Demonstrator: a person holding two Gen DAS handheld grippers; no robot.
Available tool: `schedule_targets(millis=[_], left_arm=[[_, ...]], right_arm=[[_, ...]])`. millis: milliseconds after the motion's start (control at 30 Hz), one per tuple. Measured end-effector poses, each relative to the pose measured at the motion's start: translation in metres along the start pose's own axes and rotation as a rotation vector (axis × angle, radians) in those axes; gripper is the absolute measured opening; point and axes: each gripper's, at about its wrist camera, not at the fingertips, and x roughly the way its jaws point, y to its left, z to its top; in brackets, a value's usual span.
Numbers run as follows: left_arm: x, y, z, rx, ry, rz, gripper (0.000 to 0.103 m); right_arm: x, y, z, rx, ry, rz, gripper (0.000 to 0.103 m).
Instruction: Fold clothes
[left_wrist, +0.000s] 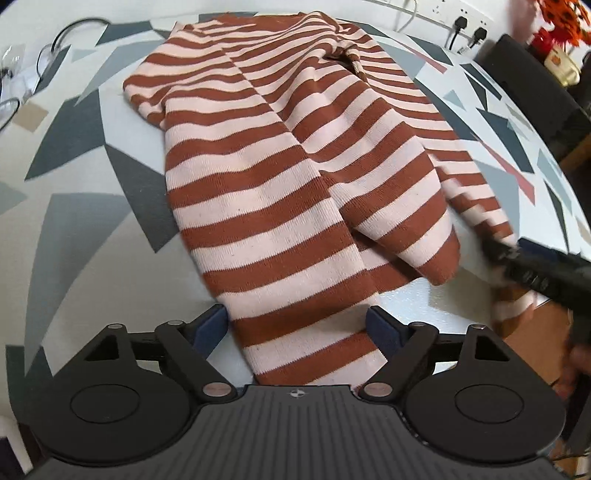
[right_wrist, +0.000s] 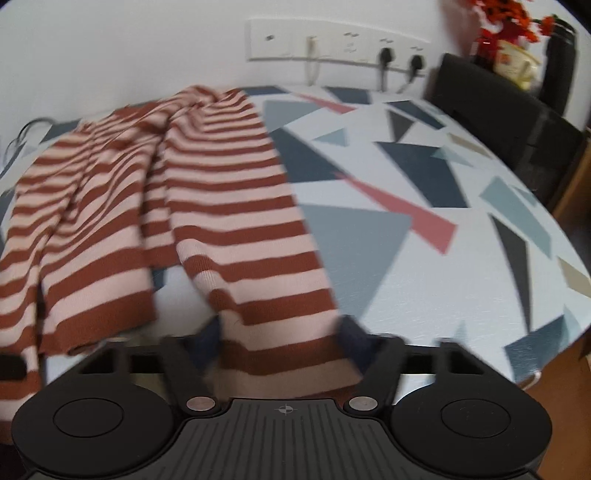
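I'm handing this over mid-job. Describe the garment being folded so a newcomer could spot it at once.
Find the table with the white cloth of grey, navy and pink triangles, below the wall socket strip. On its left half lies the striped garment: knit fabric in rust-brown and pale pink bands, the only clothing there, its near ends between the fingers of both hand-held grippers.
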Motion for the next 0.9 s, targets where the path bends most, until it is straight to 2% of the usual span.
schedule_targets(millis=[33, 67, 133, 200, 300, 467, 567, 633, 733, 900], left_arm=[[-0.001, -0.001, 0.001, 0.015, -0.008, 0.028, 0.053], [-0.001, -0.002, 0.002, 0.032, -0.003, 0.046, 0.047], [-0.002, 0.002, 0.005, 0.033, 0.007, 0.037, 0.017], [-0.003, 0.012, 0.007, -0.013, 0.012, 0.003, 0.013], [-0.003, 0.024, 0.008, -0.071, 0.006, -0.003, 0.010], [-0.004, 0.039, 0.013, -0.120, -0.006, 0.056, 0.010], [-0.004, 0.051, 0.020, -0.121, -0.032, 0.159, 0.010], [-0.003, 0.067, 0.025, -0.166, -0.043, 0.191, 0.010], [-0.002, 0.093, 0.036, -0.232, -0.059, 0.268, 0.011], [0.005, 0.131, 0.060, -0.338, -0.075, 0.395, 0.011]], right_arm=[[0.000, -0.006, 0.002, 0.021, -0.001, -0.007, 0.034], [0.000, -0.011, 0.003, 0.043, -0.002, -0.014, 0.024], [0.003, -0.027, 0.010, 0.109, 0.010, -0.005, 0.020], [0.009, -0.037, 0.020, 0.150, 0.032, 0.003, 0.017], [0.020, -0.051, 0.035, 0.207, 0.055, -0.002, 0.017], [0.051, -0.072, 0.071, 0.302, 0.076, -0.021, 0.016], [0.069, -0.085, 0.093, 0.396, 0.096, 0.023, 0.016], [0.080, -0.091, 0.108, 0.448, 0.108, 0.051, 0.016], [0.093, -0.087, 0.125, 0.426, 0.101, 0.044, 0.016], [0.115, -0.069, 0.145, 0.401, 0.104, 0.079, 0.016]])
